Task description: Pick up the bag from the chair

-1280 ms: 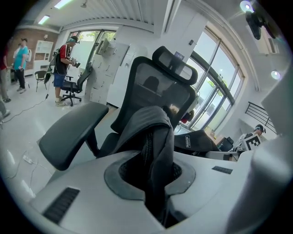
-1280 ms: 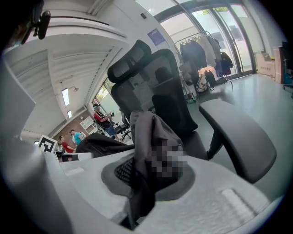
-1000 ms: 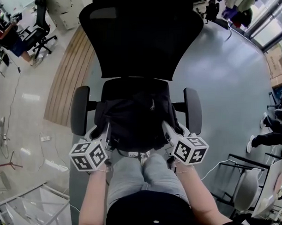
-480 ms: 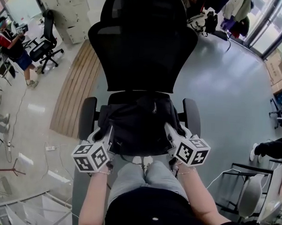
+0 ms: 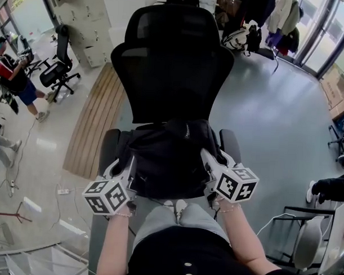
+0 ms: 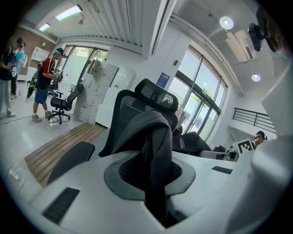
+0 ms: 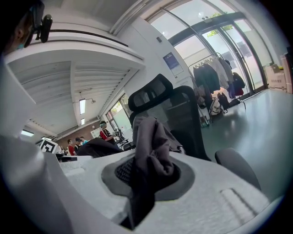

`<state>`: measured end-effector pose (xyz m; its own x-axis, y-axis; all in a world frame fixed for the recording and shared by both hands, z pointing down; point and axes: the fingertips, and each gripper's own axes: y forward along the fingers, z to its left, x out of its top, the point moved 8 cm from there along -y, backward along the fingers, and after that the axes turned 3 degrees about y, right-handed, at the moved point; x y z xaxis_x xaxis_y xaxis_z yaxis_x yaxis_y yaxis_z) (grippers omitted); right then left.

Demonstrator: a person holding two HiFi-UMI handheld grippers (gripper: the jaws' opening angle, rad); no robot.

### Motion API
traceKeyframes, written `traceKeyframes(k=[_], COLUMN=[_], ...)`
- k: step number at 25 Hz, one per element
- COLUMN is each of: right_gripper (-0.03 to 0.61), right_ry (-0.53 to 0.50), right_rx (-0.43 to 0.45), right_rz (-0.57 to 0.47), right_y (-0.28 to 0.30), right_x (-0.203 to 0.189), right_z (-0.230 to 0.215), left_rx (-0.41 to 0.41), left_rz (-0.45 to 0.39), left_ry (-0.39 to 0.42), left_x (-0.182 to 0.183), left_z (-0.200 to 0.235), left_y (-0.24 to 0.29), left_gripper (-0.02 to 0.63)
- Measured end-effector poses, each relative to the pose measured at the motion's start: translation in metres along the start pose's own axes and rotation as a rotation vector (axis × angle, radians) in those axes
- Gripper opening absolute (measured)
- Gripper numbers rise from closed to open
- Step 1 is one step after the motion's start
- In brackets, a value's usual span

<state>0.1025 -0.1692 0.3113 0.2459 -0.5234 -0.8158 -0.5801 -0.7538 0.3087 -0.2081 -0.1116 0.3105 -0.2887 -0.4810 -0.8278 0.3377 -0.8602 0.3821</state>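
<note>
Left tool (image 5: 127,167) and right tool (image 5: 209,163) each clamp a fold of the black bag (image 5: 168,154) mid-frame; the lift looks begun and needs an even rise off the chair (image 5: 174,66).

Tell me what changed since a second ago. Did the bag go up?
Yes. The black bag has gone up, lifted by the left hand-held gripper and the right hand-held gripper, which rose with it, one at each side. Nothing was let go. Unchanged: both pairs of jaws stay clamped on the bag's fabric, and the chair stands where it was.
</note>
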Motion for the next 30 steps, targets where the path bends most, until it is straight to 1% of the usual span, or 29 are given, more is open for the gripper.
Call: traceKeyframes(k=[10, 15, 23, 30], right_gripper=[0.064, 0.063, 0.063, 0.061], right_ry=[-0.063, -0.093, -0.110, -0.110], right_rx=[0.066, 0.087, 0.086, 0.069], right_rz=[-0.063, -0.072, -0.055, -0.046], right_y=[-0.023, -0.026, -0.035, -0.038], right_x=[0.033, 0.037, 0.032, 0.026], right_z=[0.010, 0.015, 0.016, 0.012], left_rx=[-0.015, -0.020, -0.029, -0.035], left_rz=[-0.091, -0.117, -0.106, -0.088], left_ry=[0.024, 0.029, 0.013, -0.001], left_x=[0.022, 0.026, 0.017, 0.012], left_z=[-0.018, -0.018, -0.018, -0.019], left_y=[-0.013, -0.019, -0.026, -0.022], left_gripper=[0.066, 0.064, 0.064, 0.064])
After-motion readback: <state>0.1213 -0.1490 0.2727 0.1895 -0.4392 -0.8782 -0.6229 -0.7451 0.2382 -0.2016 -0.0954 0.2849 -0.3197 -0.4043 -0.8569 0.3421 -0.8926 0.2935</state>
